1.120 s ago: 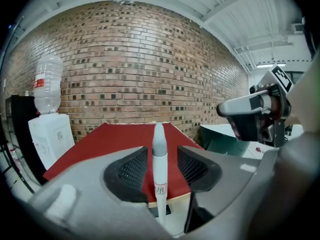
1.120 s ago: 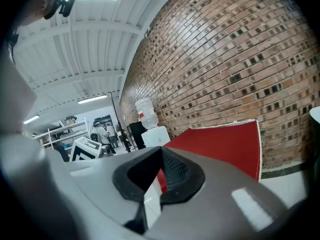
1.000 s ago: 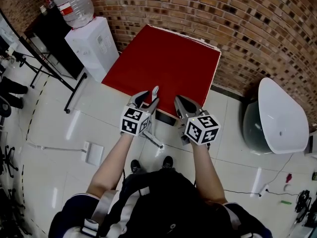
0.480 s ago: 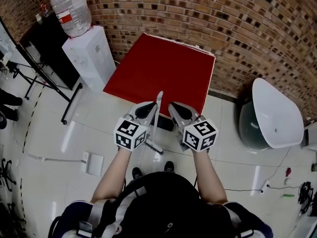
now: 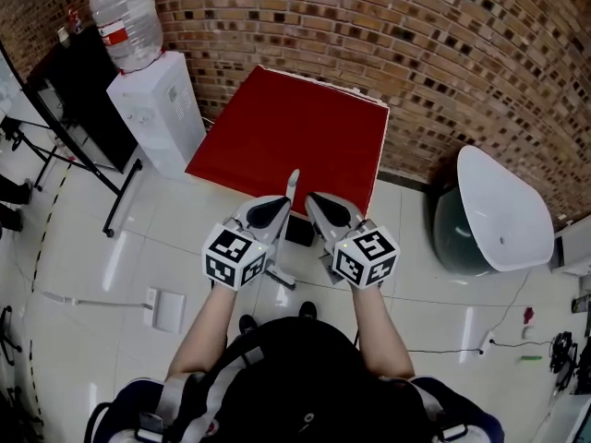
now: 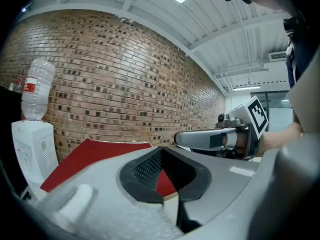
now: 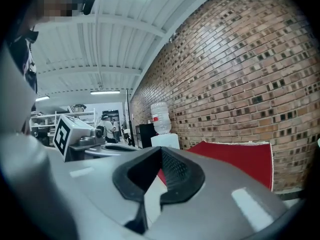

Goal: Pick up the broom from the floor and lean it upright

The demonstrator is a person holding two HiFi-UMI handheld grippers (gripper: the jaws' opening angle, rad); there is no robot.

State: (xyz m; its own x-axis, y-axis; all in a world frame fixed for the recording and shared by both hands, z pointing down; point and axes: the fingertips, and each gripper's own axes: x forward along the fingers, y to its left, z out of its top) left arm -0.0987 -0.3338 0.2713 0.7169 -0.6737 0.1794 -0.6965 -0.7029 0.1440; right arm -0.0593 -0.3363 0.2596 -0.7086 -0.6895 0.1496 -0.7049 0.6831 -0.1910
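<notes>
The red table (image 5: 286, 132) against the brick wall (image 5: 443, 44) blocks you ahead, the water dispenser (image 5: 157, 109) just left of it; floor (image 5: 92, 247) at your left lies open.

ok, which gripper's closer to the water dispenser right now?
Left. The left gripper is on the water dispenser's side, down and to the right of it in the head view. The right gripper sits beside the left one, on its far side from the dispenser.

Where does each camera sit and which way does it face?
Head view: on the head, steeply down at arms, left gripper, right gripper, red table.
Left gripper view: on it, along shut jaws toward brick wall; right gripper at right.
Right gripper view: mirrored, left gripper at left.
All share table, wall, water dispenser.
</notes>
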